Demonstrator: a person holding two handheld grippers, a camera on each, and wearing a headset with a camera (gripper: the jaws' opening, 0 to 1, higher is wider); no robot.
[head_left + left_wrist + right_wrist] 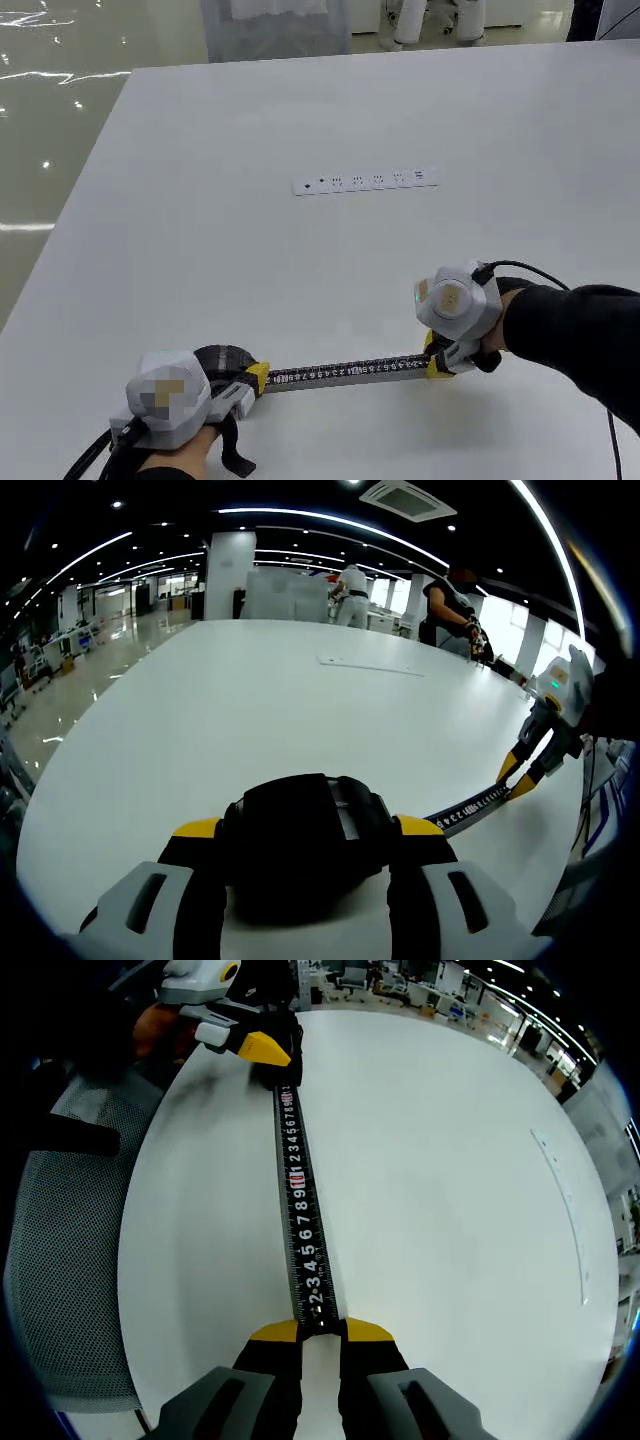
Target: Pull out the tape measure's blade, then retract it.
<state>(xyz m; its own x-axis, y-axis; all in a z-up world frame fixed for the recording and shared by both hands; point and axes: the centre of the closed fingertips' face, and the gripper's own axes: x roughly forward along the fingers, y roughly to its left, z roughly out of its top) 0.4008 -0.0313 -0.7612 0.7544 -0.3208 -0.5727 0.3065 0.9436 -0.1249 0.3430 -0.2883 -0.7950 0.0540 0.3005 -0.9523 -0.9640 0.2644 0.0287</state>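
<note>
Left tongs (308, 827) clench the tape measure case (225, 358); right tongs (320, 1332) pinch the blade (298, 1190) tip — blade stretched left-right.

On table (200, 150): tape measure case (226, 359) left, blade (340, 373) stretching right; power strip (365, 181) behind.

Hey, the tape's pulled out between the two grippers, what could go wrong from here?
If the right gripper loses its pinch on the blade tip, the blade may whip back into the case. Pulling further could twist the case out of the left gripper, which grips only its sides.
</note>
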